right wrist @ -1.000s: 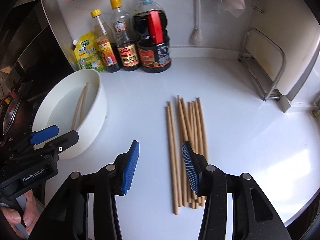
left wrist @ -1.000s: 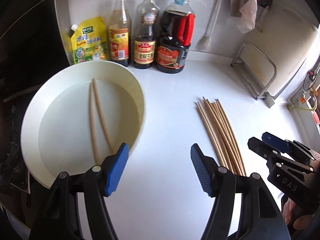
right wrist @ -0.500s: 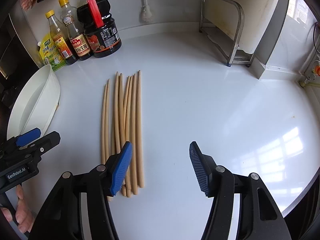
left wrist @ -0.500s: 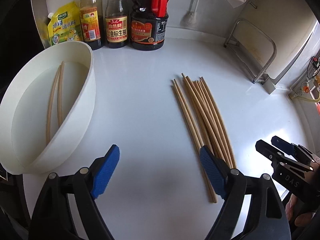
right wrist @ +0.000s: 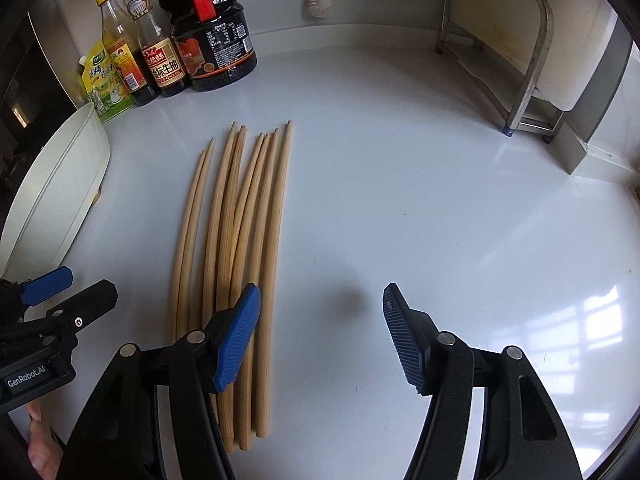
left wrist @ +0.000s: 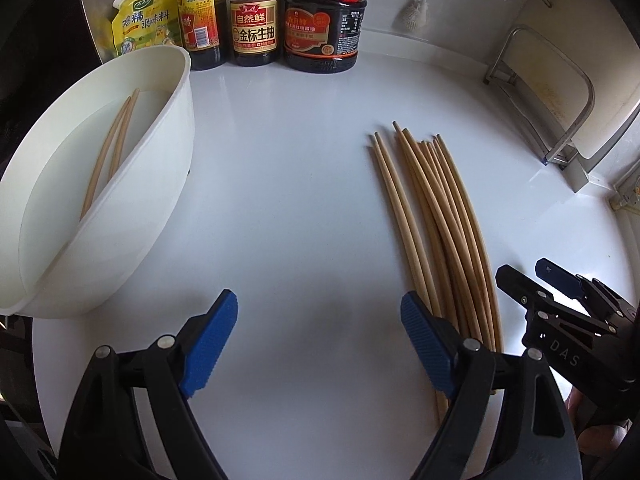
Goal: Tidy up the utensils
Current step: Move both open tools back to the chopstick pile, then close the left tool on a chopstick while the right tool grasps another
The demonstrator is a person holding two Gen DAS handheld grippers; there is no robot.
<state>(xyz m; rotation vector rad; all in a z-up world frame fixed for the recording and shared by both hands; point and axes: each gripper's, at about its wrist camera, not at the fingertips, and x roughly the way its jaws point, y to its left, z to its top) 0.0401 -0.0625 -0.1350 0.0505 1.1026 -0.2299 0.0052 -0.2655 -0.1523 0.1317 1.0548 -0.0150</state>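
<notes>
Several wooden chopsticks (left wrist: 436, 220) lie in a bundle on the white counter, also in the right wrist view (right wrist: 236, 248). A white bowl (left wrist: 160, 184) at the left holds two chopsticks (left wrist: 110, 152). My left gripper (left wrist: 320, 340) is open and empty, low over the counter, its right finger over the bundle's near end. My right gripper (right wrist: 320, 332) is open and empty, its left finger over the bundle's right side. Each gripper shows in the other's view: the right one (left wrist: 560, 316), the left one (right wrist: 52, 296).
Three sauce bottles (left wrist: 320, 20) and a yellow seasoning pouch (left wrist: 140, 20) stand against the back wall. A metal rack (right wrist: 504, 52) with a white board stands at the back right. The bowl's rim (right wrist: 52, 196) shows at left in the right wrist view.
My left gripper has drawn back from over the bowl toward the chopstick bundle. My right gripper has opened wider and shifted right of the bundle.
</notes>
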